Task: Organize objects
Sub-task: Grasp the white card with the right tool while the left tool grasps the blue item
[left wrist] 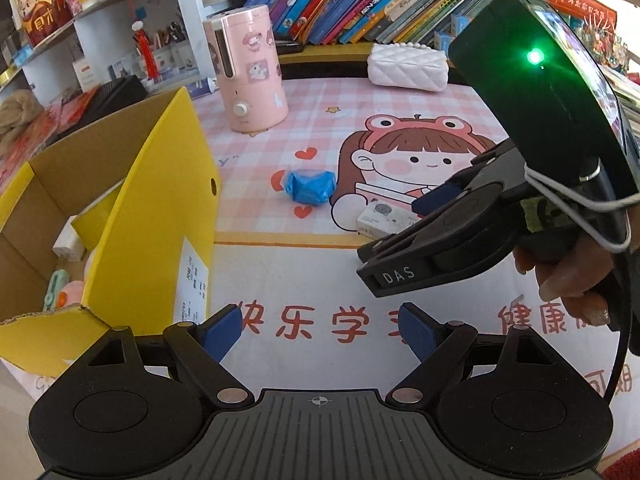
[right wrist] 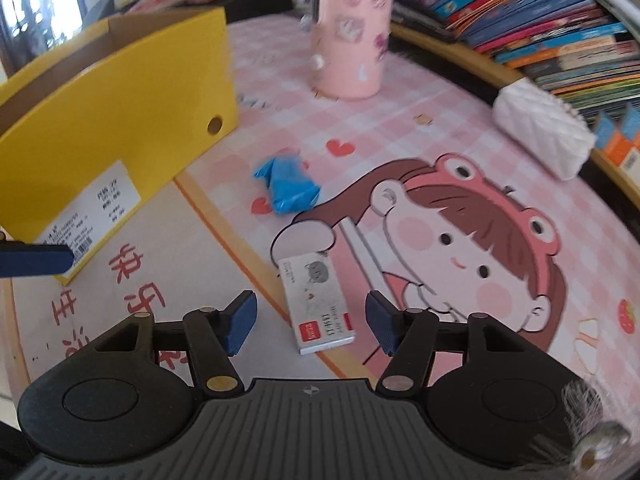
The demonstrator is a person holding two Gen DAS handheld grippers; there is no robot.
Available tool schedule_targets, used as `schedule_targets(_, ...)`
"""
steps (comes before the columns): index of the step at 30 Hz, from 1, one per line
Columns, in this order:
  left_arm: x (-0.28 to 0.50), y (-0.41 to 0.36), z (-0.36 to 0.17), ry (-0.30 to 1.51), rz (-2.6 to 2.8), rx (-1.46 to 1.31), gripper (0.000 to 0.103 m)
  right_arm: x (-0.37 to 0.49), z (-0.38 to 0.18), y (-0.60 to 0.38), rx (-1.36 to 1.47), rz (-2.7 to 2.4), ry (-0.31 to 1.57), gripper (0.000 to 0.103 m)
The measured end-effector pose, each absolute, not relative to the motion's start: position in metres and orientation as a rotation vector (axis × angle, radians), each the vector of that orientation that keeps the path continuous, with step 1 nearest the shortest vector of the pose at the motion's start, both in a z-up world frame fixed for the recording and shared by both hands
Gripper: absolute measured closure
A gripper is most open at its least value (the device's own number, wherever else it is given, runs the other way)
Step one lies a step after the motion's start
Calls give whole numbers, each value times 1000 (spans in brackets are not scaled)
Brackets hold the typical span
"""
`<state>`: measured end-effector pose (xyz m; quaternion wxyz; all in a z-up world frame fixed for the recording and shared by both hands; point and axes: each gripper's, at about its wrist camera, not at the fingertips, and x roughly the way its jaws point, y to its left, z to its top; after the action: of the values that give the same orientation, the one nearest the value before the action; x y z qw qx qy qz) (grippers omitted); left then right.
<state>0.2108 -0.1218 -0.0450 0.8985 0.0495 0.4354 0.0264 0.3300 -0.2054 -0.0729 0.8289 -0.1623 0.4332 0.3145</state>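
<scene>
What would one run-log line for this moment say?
left gripper: open, empty | right gripper: open over small white box, no grip | blue wad: on mat | yellow box: open

You had a table (left wrist: pixel 400 92) under a pink checked mat with a cartoon girl. Across the top of the frame ran a row of leaning books (left wrist: pixel 360 0), and white shelves (left wrist: pixel 80 40) filled the upper left, daylit.
</scene>
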Motion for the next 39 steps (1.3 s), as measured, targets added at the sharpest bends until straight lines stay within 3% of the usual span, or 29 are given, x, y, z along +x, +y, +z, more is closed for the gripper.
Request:
schedule_targets(2,212,-121,-45,902,60,100,16,332,-73,-204,-346,681,925,47)
schedule_targets(4,213,-120,-45,900,63,98,16,333,-72,-204,-347,685,920,65)
schedule_targets(6,215,-119,-44,895,62,97,16,334,-71,-205,-339,684,922,75)
schedule_targets(19,242,-126,-48,870,43,88,16,316,-29,-277,-140,435,823,75)
schedule_targets(39,314,-111,-72,842,129,50,21,268,-32,-308,-21,296,834,75)
